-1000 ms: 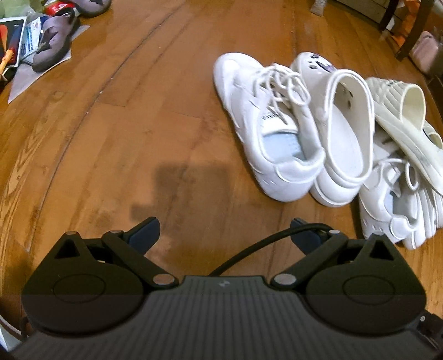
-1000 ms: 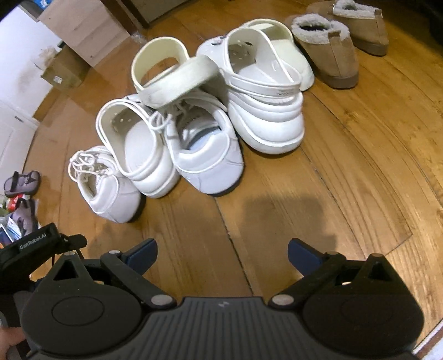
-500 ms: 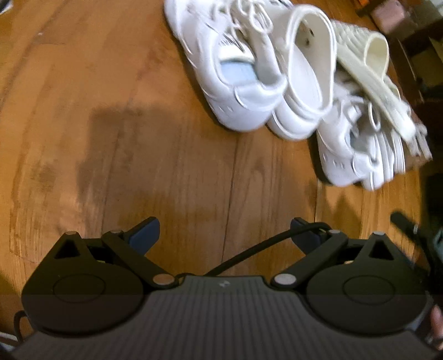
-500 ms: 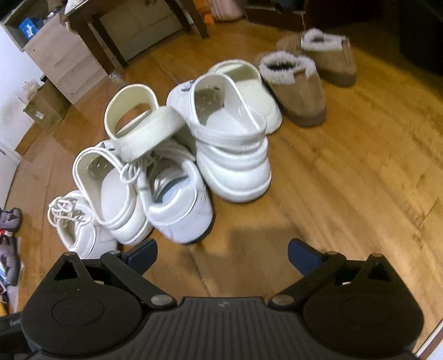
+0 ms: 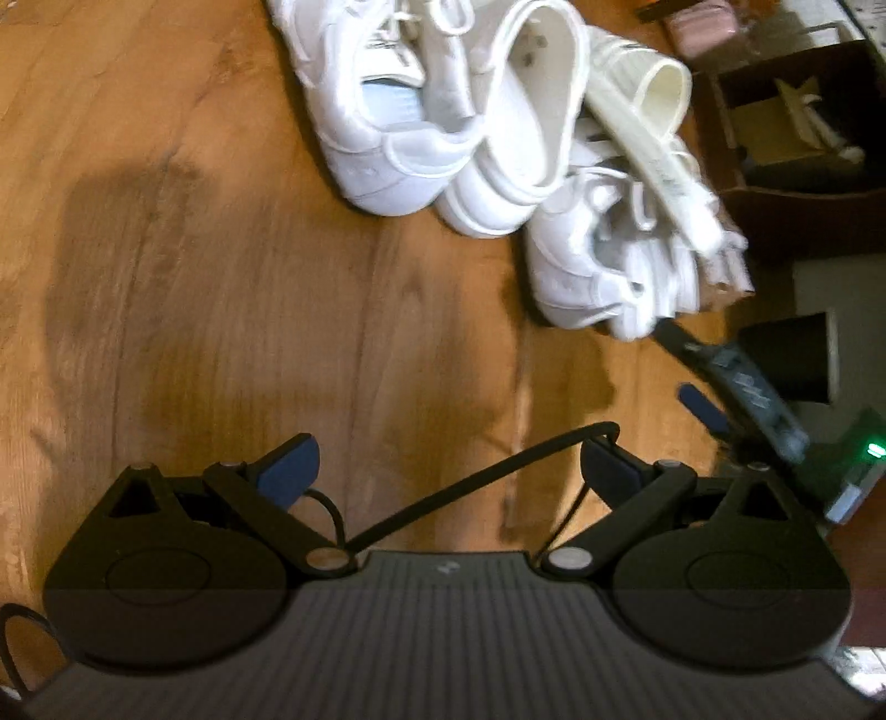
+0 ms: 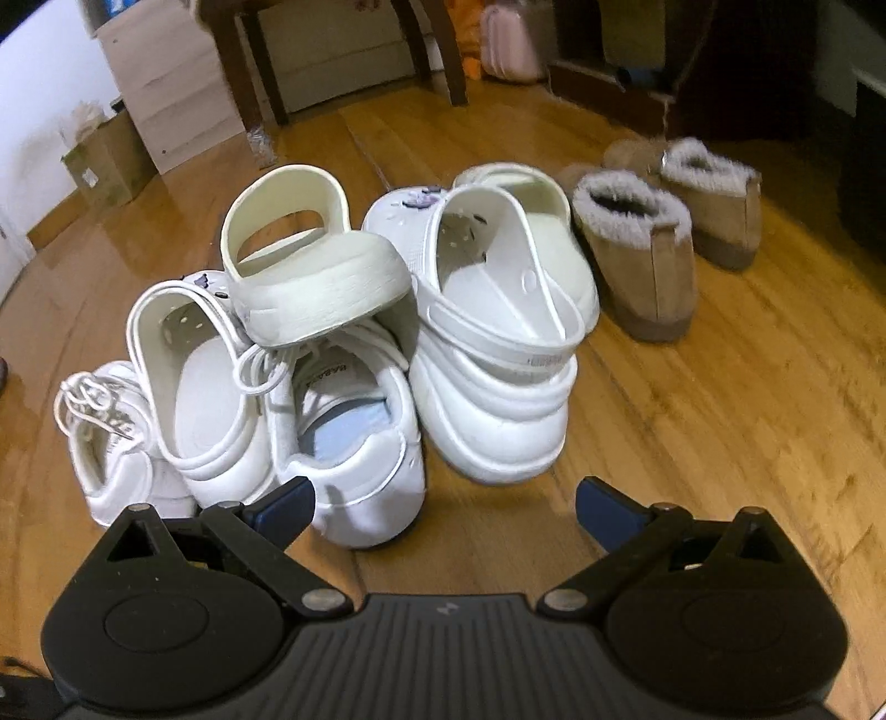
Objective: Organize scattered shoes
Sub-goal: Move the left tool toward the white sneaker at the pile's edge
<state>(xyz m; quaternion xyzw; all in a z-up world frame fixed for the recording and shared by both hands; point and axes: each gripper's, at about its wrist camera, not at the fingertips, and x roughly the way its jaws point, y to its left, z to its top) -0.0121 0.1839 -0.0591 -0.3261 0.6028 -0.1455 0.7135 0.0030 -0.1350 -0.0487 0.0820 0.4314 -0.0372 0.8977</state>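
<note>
Left wrist view: left gripper (image 5: 446, 462) spread wide, empty, short of the shoe pile (image 5: 498, 138); right wrist view: right gripper (image 6: 443, 501) equally wide, beside the pile's nearest sneaker (image 6: 354, 437); I judge it light, its padded heel collar the best hold.

A home — wooden floor (image 6: 692, 399), slippers (image 6: 637, 249), chair legs (image 6: 443, 50).

There were two white sneakers (image 6: 354, 437) (image 6: 111, 443) and two white clogs (image 6: 498, 360) (image 6: 205, 387). One cream slide (image 6: 310, 277) lay on top, another (image 6: 515, 177) was partly hidden, and two tan fur-lined slippers (image 6: 642, 260) (image 6: 714, 205) stood nearby.
</note>
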